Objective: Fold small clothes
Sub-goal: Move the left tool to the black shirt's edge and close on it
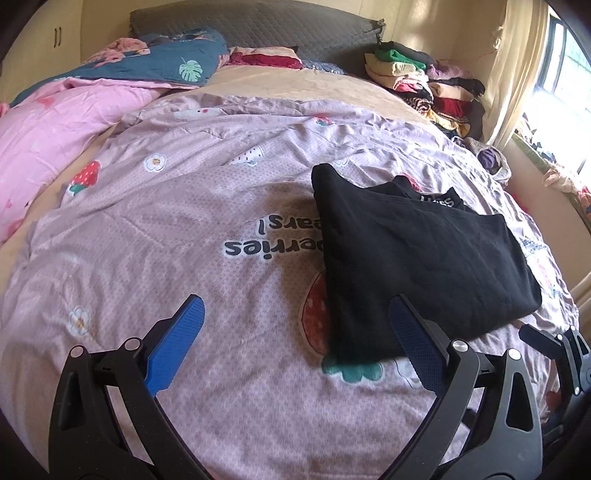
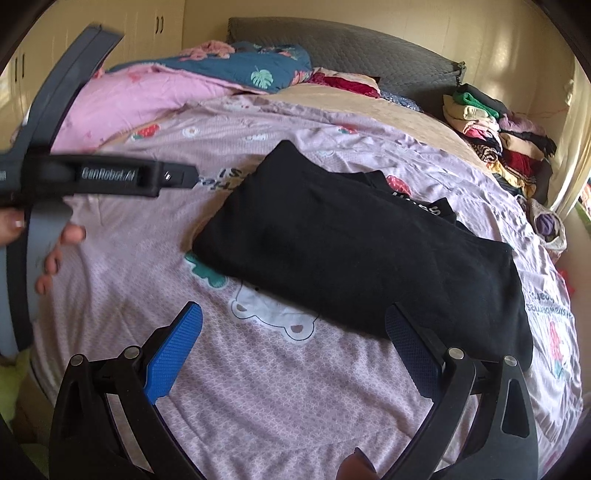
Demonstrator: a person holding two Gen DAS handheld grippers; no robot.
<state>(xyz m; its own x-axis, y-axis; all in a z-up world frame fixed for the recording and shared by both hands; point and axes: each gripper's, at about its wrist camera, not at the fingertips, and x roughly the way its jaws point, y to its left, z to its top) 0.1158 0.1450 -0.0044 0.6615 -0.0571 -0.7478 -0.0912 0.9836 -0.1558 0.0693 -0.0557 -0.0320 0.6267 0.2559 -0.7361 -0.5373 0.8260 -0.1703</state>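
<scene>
A black garment [image 1: 417, 258] lies folded into a flat rectangle on the pink printed bedspread [image 1: 184, 221]; it also shows in the right wrist view [image 2: 354, 243]. My left gripper [image 1: 295, 325] is open and empty, just in front of the garment's near left corner. My right gripper [image 2: 295, 325] is open and empty, hovering before the garment's near edge. The left gripper's body [image 2: 110, 177], held by a hand [image 2: 55, 254], shows at the left of the right wrist view. Part of the right gripper [image 1: 554, 347] shows at the right edge of the left wrist view.
A stack of folded clothes [image 1: 424, 81] sits at the far right of the bed by the curtain [image 1: 517, 55]. A pink quilt [image 1: 55, 122] and a blue leaf-print blanket [image 1: 166, 62] are bunched at the far left. A grey headboard [image 1: 258, 26] stands behind.
</scene>
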